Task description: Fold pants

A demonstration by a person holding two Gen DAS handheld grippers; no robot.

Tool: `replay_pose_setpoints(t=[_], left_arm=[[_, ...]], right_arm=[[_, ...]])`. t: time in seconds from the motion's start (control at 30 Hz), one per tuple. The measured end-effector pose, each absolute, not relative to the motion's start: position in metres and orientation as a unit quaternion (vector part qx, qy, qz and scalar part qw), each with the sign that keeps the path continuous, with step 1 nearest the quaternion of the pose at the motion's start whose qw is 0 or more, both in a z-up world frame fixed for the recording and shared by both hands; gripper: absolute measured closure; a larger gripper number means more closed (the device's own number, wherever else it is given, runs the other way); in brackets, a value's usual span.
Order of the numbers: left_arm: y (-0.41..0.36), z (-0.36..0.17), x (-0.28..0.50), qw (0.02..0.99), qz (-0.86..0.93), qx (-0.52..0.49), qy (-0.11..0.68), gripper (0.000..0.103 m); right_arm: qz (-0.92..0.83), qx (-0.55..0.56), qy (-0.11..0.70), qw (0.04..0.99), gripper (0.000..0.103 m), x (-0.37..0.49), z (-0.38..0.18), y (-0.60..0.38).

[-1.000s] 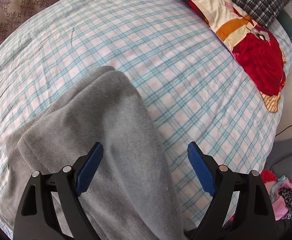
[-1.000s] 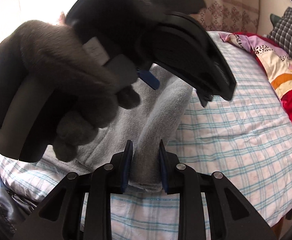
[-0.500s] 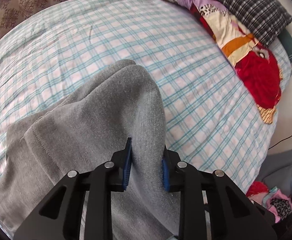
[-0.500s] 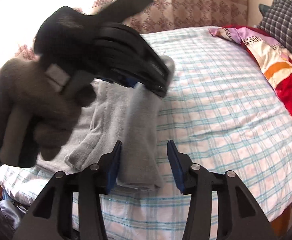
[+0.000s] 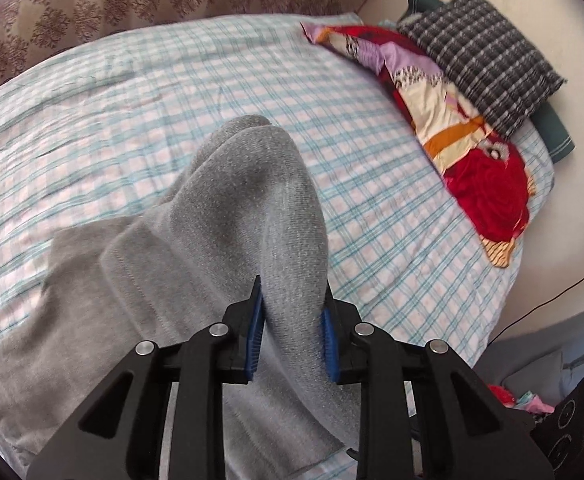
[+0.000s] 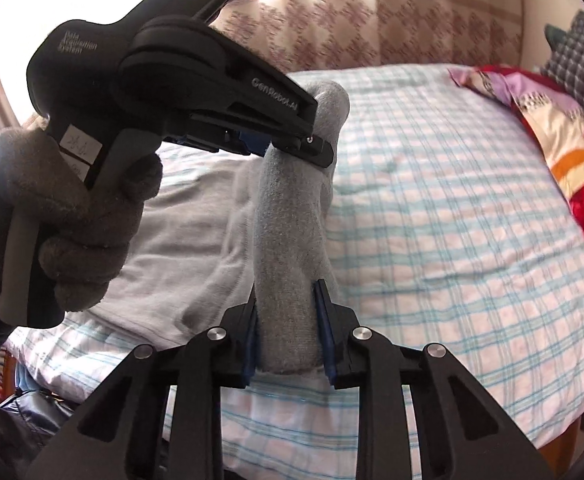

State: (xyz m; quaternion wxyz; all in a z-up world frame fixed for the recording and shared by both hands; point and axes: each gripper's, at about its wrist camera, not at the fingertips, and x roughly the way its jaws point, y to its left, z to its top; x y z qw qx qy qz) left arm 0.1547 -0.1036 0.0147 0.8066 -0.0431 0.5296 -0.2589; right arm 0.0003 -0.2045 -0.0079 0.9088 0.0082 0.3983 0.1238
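Observation:
Grey fleece pants [image 5: 220,216] lie folded lengthwise on a blue-checked bed sheet [image 5: 372,208]. My left gripper [image 5: 292,320] is shut on a raised ridge of the pants' folded edge. In the right wrist view my right gripper [image 6: 288,328] is shut on the near end of the same grey ridge [image 6: 292,240], lifted off the sheet. The left gripper [image 6: 292,142] shows there too, held by a grey-gloved hand [image 6: 72,216], pinching the ridge farther along.
A colourful red and floral quilt [image 5: 472,152] and a dark checked pillow [image 5: 488,52] lie along the bed's right side. A patterned curtain [image 6: 412,20] hangs behind. Clothes and a speaker [image 5: 564,424] sit on the floor at the lower right.
My left gripper went from open to shut on the pants ridge and lifted it. My right gripper opened briefly, then shut again on the near end of the ridge.

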Motion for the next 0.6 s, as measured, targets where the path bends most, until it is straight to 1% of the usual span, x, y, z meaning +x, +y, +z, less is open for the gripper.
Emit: replay_pose_setpoints(t=[0.3,0.6], left_arm=[[-0.018,0.029,0.145,0.818,-0.261,-0.113,0.500,0.078],[0.093,0.009,0.132,0.811,-0.247,-0.204,0.490,0.078]], right_arm=[[0.177,-0.038,0.379,0.908,0.079,-0.005,0.019,-0.146],[0.254,-0.090,0.381,0.885,0.079,-0.002,0.021,-0.064]])
